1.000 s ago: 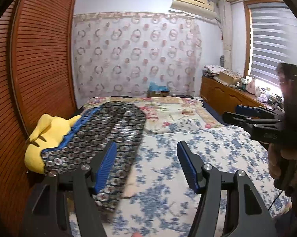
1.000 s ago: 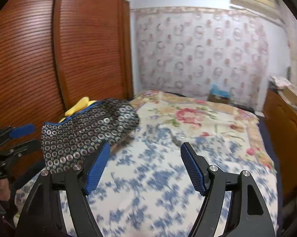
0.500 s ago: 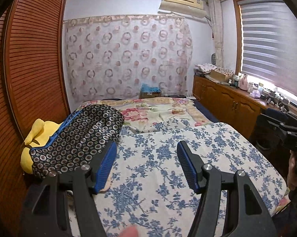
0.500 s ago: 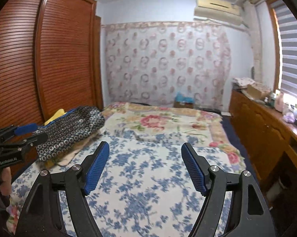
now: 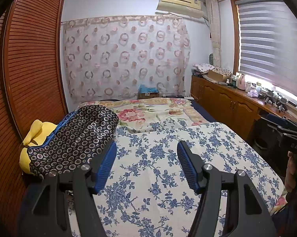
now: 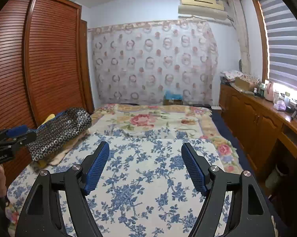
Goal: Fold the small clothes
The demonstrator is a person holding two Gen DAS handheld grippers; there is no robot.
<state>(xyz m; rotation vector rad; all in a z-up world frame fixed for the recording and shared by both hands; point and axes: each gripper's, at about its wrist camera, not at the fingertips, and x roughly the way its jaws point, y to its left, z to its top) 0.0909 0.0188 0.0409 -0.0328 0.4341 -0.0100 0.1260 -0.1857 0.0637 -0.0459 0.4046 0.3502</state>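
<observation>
Plainly, everything sat around the bed, which was covered by a blue-flowered white sheet. At the bed's left edge, against the slatted wooden wardrobe, lay a yellow plush toy, and just beside it a dark garment patterned with small rings was heaped on the mattress, touching the toy and edged with a blue trim. Above the near part of the bed the left gripper hovered with its blue-padded fingers spread wide apart, holding nothing. Past the sheet's far edge a rose-printed blanket covered the rest of the bed up to the curtained wall. Also above the bed's near part, the right gripper hung likewise with its fingers parted and empty, well apart from the garment. Right of the bed ran a wooden sideboard under the window blind.
</observation>
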